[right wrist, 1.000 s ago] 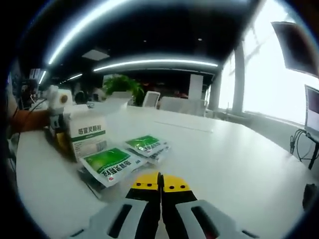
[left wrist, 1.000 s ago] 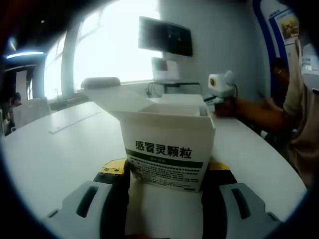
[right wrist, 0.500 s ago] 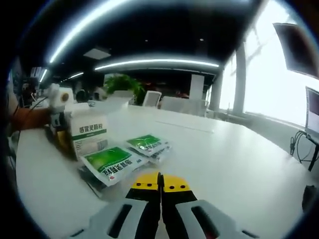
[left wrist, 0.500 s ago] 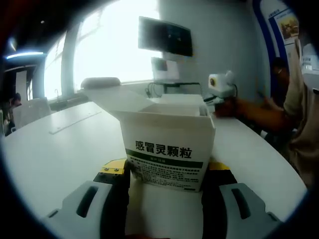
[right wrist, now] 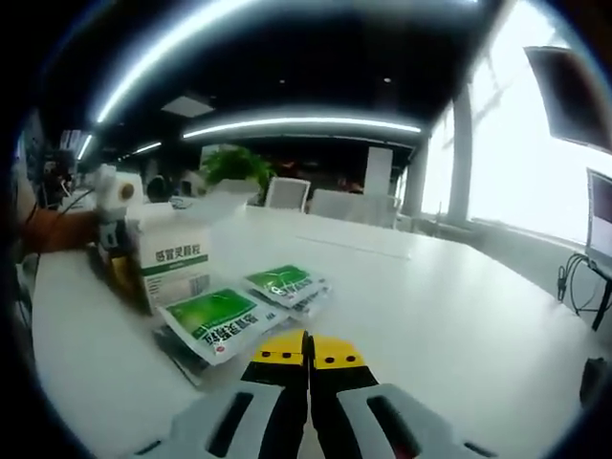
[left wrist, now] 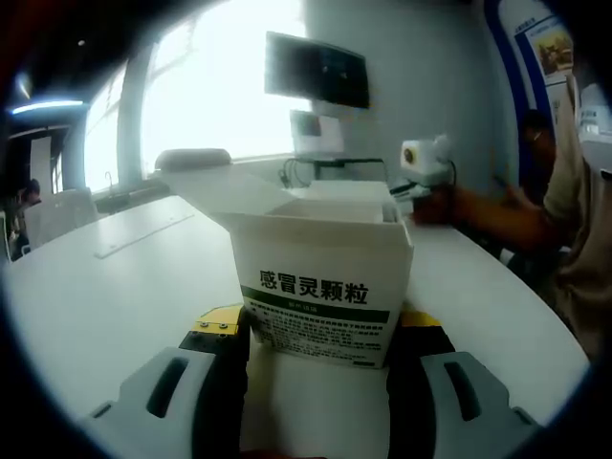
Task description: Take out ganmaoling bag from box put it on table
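Note:
A white ganmaoling box (left wrist: 320, 287) with green and black print stands upright on the white table (left wrist: 115, 287), its top flaps open. My left gripper (left wrist: 320, 330) is shut on it, one jaw on each side. In the right gripper view the same box (right wrist: 174, 265) stands at the left, held by the left gripper (right wrist: 115, 253). Beside it lie several green and white ganmaoling bags (right wrist: 215, 319) (right wrist: 287, 284) flat on the table. My right gripper (right wrist: 308, 350) is shut on nothing, just short of the bags.
A person's arm (left wrist: 497, 215) reaches over the table at the right of the left gripper view. A wall screen (left wrist: 317, 69), a laptop and cables sit beyond the box. Chairs and a plant (right wrist: 234, 164) stand past the table's far edge.
The right gripper view has shifted slightly, so box and bags sit a little more to the right and lower. The left gripper and the box have not moved.

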A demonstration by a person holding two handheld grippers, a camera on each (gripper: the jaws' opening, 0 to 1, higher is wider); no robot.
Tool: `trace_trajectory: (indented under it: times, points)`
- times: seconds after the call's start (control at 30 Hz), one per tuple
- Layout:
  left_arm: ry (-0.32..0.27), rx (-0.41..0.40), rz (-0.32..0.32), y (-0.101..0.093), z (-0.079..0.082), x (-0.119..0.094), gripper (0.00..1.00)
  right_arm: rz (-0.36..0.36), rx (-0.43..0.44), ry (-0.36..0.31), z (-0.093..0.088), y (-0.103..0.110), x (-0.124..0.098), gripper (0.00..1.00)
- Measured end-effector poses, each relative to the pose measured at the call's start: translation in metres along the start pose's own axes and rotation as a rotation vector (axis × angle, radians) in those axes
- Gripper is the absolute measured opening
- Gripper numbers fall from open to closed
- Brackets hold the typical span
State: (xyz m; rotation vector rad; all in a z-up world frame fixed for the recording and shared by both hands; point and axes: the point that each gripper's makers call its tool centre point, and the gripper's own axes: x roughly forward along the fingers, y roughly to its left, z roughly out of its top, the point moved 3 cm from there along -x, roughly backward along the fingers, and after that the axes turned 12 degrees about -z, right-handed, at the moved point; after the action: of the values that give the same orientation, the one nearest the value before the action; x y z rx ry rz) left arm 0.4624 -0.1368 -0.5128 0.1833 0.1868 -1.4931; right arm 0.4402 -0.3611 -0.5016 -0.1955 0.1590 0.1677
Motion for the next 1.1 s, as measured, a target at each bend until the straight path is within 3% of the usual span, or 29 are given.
trace_trajectory:
  times: [0.2,0.53,0.77,1.1]
  points:
    - [0.0,0.003,0.0,0.0,0.0,0.0,0.49,0.006,0.004,0.006,0.013,0.009,-0.004,0.0]
    - [0.0,0.004,0.001,0.0,0.0,0.0,0.49,0.044,0.031,0.0,0.071,0.031,-0.013,0.0]
    - [0.001,-0.001,0.001,0.0,0.0,0.0,0.49,0.133,-0.058,0.016,0.098,0.063,-0.019,0.0]
    - [0.001,-0.002,0.001,0.001,0.0,0.001,0.49,0.257,-0.188,0.02,0.117,0.103,-0.014,0.0]
